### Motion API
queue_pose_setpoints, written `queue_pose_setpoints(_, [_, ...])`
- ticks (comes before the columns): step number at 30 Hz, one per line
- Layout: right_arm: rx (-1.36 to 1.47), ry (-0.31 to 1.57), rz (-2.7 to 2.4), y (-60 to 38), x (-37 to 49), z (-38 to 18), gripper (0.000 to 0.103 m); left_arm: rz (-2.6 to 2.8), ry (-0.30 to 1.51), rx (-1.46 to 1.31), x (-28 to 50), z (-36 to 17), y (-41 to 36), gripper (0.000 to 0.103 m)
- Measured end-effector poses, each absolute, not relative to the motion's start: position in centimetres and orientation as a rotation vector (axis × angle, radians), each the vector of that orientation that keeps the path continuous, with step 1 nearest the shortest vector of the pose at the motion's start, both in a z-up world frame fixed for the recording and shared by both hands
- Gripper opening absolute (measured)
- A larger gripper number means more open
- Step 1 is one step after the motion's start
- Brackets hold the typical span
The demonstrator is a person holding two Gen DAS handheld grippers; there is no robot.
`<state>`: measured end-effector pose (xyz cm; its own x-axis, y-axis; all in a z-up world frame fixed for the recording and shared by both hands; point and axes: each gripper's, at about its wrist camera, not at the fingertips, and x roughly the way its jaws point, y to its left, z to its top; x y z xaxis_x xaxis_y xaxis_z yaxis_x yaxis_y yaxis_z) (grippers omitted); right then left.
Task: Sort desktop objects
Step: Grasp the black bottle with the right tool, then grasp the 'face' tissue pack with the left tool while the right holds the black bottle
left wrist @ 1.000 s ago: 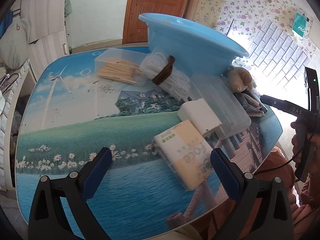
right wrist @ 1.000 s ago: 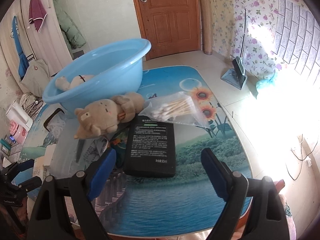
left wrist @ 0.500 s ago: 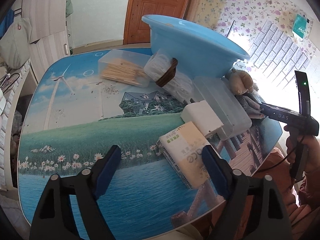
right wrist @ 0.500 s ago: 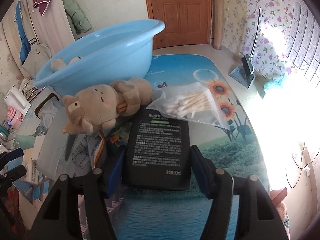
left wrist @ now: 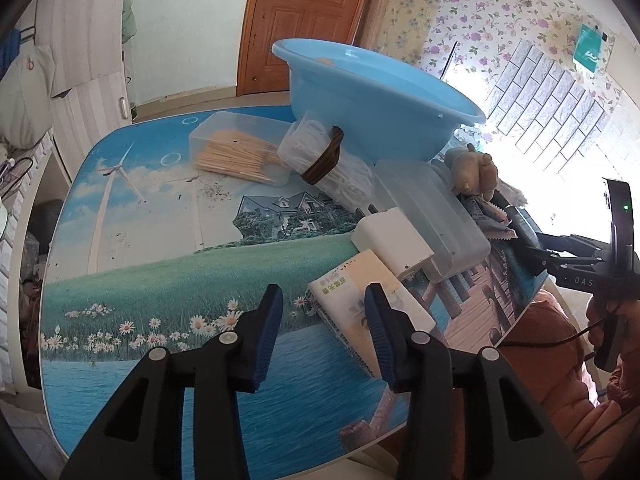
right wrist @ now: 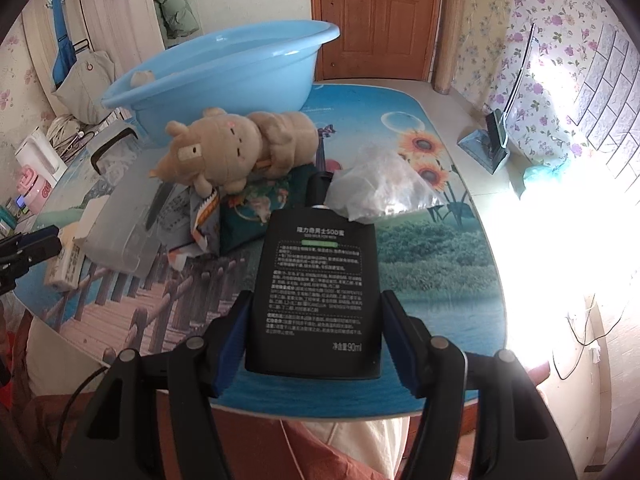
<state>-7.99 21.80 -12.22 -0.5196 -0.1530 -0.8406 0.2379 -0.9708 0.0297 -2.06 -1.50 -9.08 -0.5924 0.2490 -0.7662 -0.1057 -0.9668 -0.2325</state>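
Your right gripper (right wrist: 316, 332) has just closed on the flat black bottle (right wrist: 316, 280): both blue pads now press its lower sides, where a second ago they stood wide with the bottle lying ahead of them. Its bottom end looks raised off the tabletop (right wrist: 432, 248), so the pick seems made and the bottle is ready to carry.

Your left gripper (left wrist: 322, 332) has been closing too, and its jaws are now narrow but grasp nothing; the tissue pack (left wrist: 360, 300) lies just past its right pad.

Beyond the bottle sit a clear bag of cotton swabs (right wrist: 380, 192), a plush toy (right wrist: 236, 148) and the blue basin (right wrist: 224, 68), the likely place for sorted things. The white charger (left wrist: 394, 244) and clear box (left wrist: 432, 216) remain unsorted.
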Motion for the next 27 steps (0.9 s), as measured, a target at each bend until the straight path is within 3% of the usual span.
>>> queue_pose_setpoints(5, [1.399, 0.18, -2.562, 21.7, -7.8, -12.3, 0.062, 2.634, -0.245, -1.302, -2.1, -9.0, -1.5, 0.044])
queue_pose_setpoints(15, [1.371, 0.173, -2.58, 21.5, -8.2, -12.4, 0.062, 2.627, -0.277, -1.314, -1.9, -9.2, -1.3, 0.06])
queue_pose_setpoints(20, [1.382, 0.151, -2.578, 21.5, -8.3, -12.7, 0.062, 2.595, -0.272, -1.304, -1.9, -8.8, -0.1, 0.061])
queue_pose_setpoints(27, [1.376, 0.152, -2.581, 21.5, -8.4, -12.8, 0.062, 2.559, -0.183, -1.34, -2.5, -9.5, 2.7, 0.077])
